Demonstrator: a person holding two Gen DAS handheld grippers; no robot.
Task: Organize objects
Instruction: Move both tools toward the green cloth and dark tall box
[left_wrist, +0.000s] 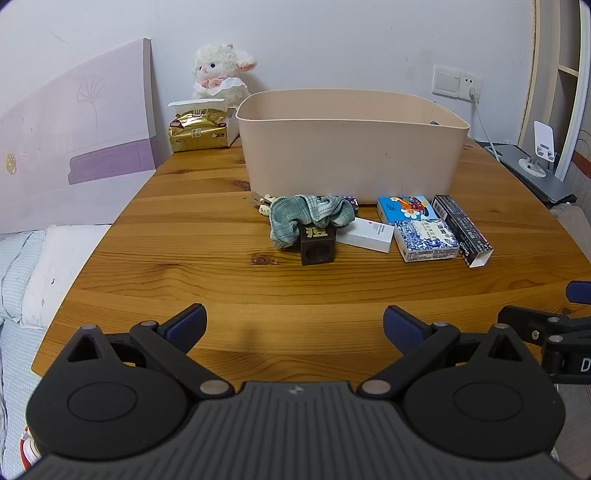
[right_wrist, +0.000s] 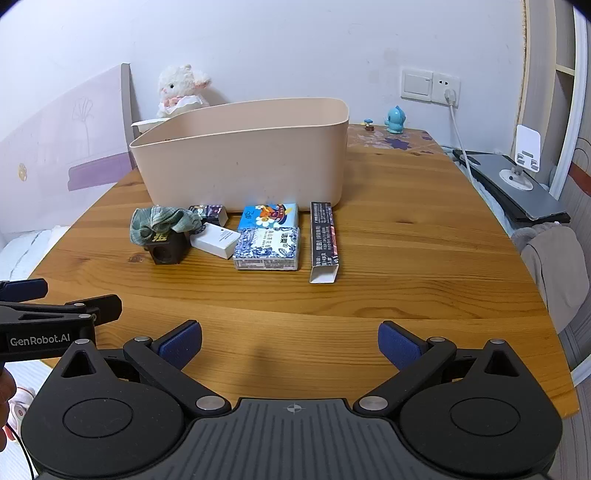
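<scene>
A beige plastic bin (left_wrist: 351, 147) (right_wrist: 243, 162) stands on the wooden table (left_wrist: 221, 288). In front of it lie a green scrunchie (left_wrist: 306, 218) (right_wrist: 162, 221), a dark wooden block (left_wrist: 317, 245) (right_wrist: 168, 247), a white box (left_wrist: 367, 234) (right_wrist: 216, 240), a blue cartoon packet (left_wrist: 404, 208) (right_wrist: 269, 216), a blue-white patterned box (left_wrist: 424, 240) (right_wrist: 267, 247), a long black box (left_wrist: 461, 230) (right_wrist: 324, 240) and a small purple box (right_wrist: 208, 212). My left gripper (left_wrist: 294, 326) and right gripper (right_wrist: 290, 345) are open and empty, at the table's near edge, well short of the objects.
A plush lamb (left_wrist: 221, 72) and gold tissue packs (left_wrist: 197, 129) sit at the back left. A blue figurine (right_wrist: 395, 120), wall socket with cable (right_wrist: 448, 94) and phone stand (right_wrist: 524, 158) are at the right. A bed (left_wrist: 22, 277) lies left of the table.
</scene>
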